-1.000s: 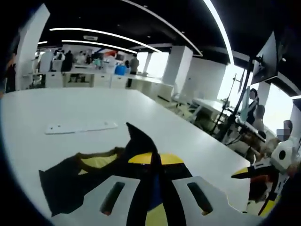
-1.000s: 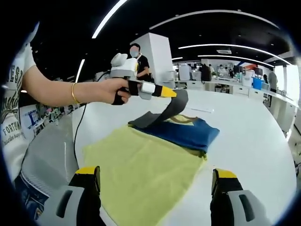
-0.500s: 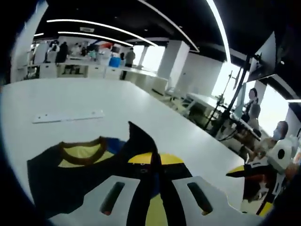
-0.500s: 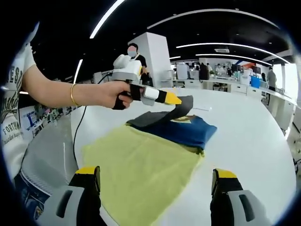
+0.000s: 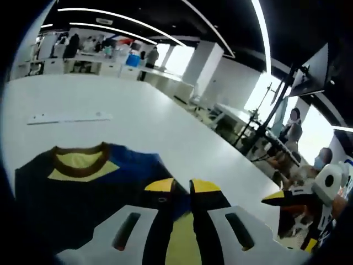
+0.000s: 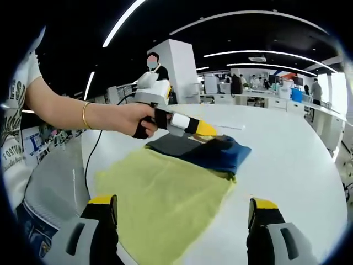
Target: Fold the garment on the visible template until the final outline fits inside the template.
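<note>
Right gripper view: soft folded blue garment (image 6: 218, 154) overlaps flat yellow template (image 6: 160, 199)

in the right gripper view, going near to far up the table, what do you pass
right gripper → yellow cloth → blue garment, with the left gripper at its near-left edge → white strip → desks and people at the back

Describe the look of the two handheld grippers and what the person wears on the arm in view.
The left gripper has yellow-tipped jaws on a white and black body, a black handle, a white top housing and a trailing black cable. The right gripper has pale grey jaws with slots, black pads and yellow tips. The person wears a gold bracelet and a white printed short-sleeved T-shirt.
</note>
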